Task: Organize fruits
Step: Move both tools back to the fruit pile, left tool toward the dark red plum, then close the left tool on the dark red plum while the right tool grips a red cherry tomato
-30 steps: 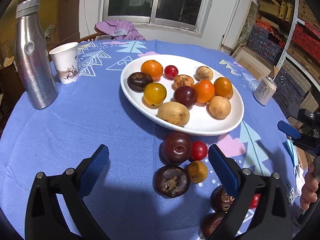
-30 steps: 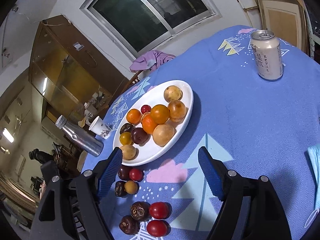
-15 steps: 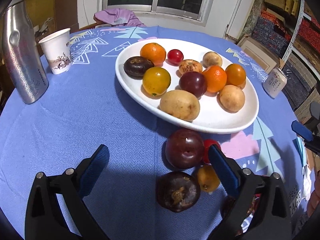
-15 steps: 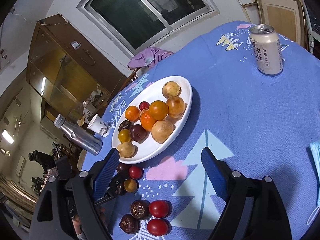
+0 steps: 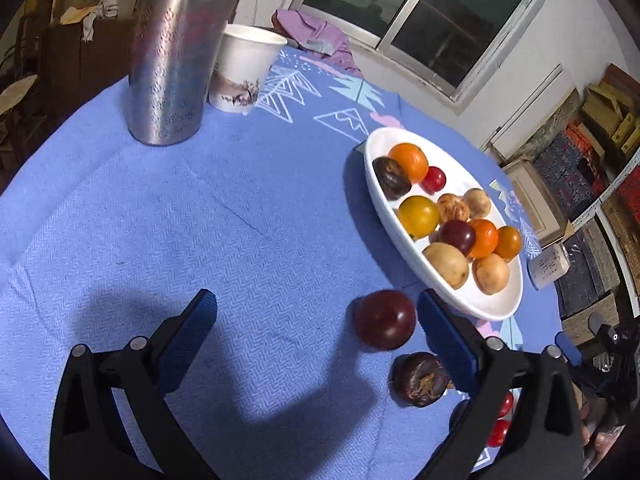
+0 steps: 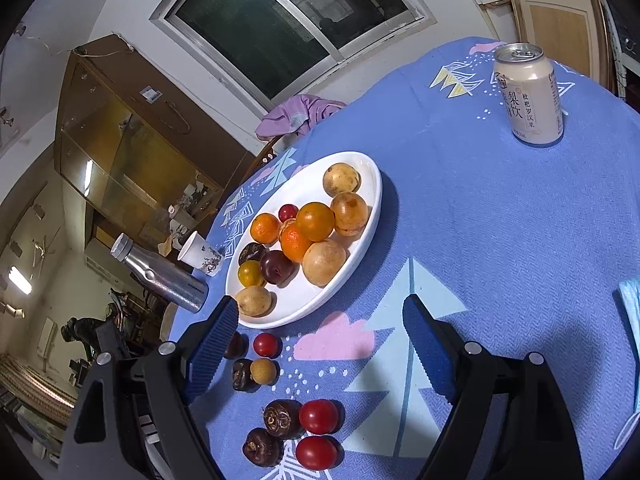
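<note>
A white oval plate (image 5: 496, 304) (image 6: 304, 300) holds several fruits: oranges, yellow ones, a dark plum and a small red one. My left gripper (image 5: 316, 320) is open over the blue cloth. A dark red plum (image 5: 384, 324) lies just inside its right finger, untouched. A dark mangosteen (image 5: 420, 378) lies nearer, partly behind that finger. My right gripper (image 6: 318, 340) is open above the cloth, holding nothing. Below it lie loose fruits: a red tomato (image 6: 266, 345), a small yellow fruit (image 6: 263, 371), two mangosteens (image 6: 282, 418) and two more tomatoes (image 6: 319, 416).
A steel bottle (image 5: 172, 52) and a paper cup (image 5: 244, 72) stand at the table's far left. A drink can (image 6: 528, 96) stands far right of the plate. Blue cloth (image 5: 200, 208) spreads between the bottle and the plate. The round table's edge curves close behind them.
My left gripper has swung left and rolled, so the plate and loose fruits now sit on the right of its view. My right gripper stayed put and its jaws widened a little.
</note>
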Demonstrator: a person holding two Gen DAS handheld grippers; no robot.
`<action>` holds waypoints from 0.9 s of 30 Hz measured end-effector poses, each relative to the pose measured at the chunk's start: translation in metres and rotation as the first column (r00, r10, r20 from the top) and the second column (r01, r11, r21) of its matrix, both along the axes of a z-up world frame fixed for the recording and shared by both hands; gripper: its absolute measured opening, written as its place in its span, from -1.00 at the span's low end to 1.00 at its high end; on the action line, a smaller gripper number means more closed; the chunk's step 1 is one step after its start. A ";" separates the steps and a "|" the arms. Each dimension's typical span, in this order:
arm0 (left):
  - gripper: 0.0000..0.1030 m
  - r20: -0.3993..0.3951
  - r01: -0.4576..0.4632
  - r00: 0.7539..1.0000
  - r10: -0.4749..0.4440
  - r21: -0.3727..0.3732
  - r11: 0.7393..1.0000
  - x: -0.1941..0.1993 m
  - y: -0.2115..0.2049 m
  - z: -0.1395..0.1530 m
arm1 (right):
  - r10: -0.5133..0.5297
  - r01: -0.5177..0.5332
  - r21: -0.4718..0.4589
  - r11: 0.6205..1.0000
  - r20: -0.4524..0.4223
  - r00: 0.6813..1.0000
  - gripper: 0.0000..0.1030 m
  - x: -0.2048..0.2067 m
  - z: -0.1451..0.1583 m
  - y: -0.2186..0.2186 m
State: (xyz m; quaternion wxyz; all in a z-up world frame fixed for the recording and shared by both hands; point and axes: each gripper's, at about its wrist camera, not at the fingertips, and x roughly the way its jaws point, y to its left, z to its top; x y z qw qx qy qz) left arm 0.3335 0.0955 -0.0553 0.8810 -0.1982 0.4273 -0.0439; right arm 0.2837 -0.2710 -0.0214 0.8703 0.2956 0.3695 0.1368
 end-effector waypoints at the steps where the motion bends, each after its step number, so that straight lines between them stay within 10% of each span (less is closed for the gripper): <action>1: 0.91 0.007 0.010 1.000 -0.010 0.014 1.000 0.000 -0.003 0.001 | 0.001 -0.001 0.000 1.000 -0.001 1.000 0.65 0.000 0.000 0.000; 12: 0.88 0.016 0.104 0.994 -0.106 0.114 0.988 -0.006 -0.035 0.002 | 0.007 -0.007 -0.002 1.000 -0.003 1.000 0.65 0.000 -0.001 0.002; 19: 0.19 -0.016 0.195 0.981 -0.195 0.105 0.975 -0.003 -0.052 -0.006 | 0.009 -0.009 -0.002 1.000 -0.003 1.000 0.65 0.000 0.000 0.002; 27: 0.16 -0.008 0.232 0.973 -0.233 0.138 0.963 -0.004 -0.066 -0.005 | 0.018 -0.018 -0.013 1.000 -0.006 1.000 0.65 0.001 -0.001 0.004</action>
